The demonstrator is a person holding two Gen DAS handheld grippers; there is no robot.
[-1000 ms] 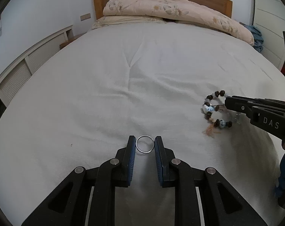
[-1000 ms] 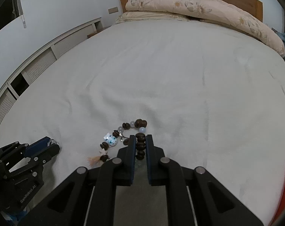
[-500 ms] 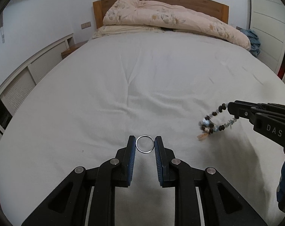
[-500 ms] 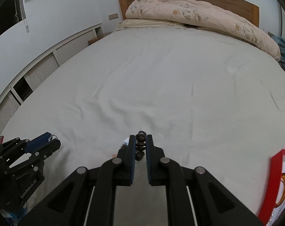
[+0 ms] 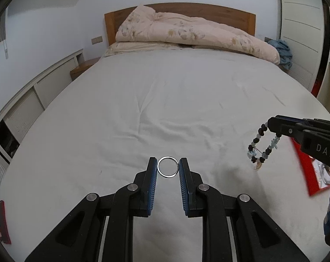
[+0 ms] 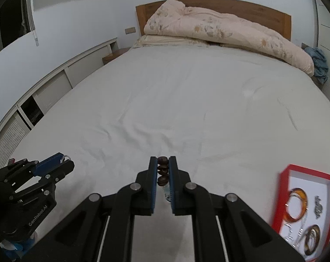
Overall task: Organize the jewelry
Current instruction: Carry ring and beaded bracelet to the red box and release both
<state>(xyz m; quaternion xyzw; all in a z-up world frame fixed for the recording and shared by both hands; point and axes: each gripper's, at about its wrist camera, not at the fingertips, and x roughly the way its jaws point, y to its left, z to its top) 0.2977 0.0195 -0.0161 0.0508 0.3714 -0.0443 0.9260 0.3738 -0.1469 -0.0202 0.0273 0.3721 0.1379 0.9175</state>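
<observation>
My left gripper point(image 5: 168, 170) is shut on a thin silver ring point(image 5: 168, 169), held flat between its blue pads above the white bed sheet point(image 5: 165, 109). It also shows in the right wrist view point(image 6: 62, 161). My right gripper point(image 6: 163, 170) is shut on a beaded bracelet point(image 6: 162, 172) of dark brown and pale beads. In the left wrist view the bracelet point(image 5: 260, 146) hangs below the right gripper point(image 5: 272, 124), clear of the sheet. A red jewelry box point(image 6: 306, 209) with white lining lies at the right and holds an amber bangle point(image 6: 296, 205) and other pieces.
A folded floral duvet point(image 5: 186, 32) lies against the wooden headboard point(image 5: 180, 11) at the far end. Low white cabinets point(image 5: 29, 109) run along the left side. A blue cloth point(image 5: 280, 50) lies at the far right. A red object point(image 5: 2, 222) sits at the left edge.
My right gripper has lifted the beaded bracelet off the sheet and carried it up and to the right, bringing the red box into view. The left gripper keeps the ring and has risen.
</observation>
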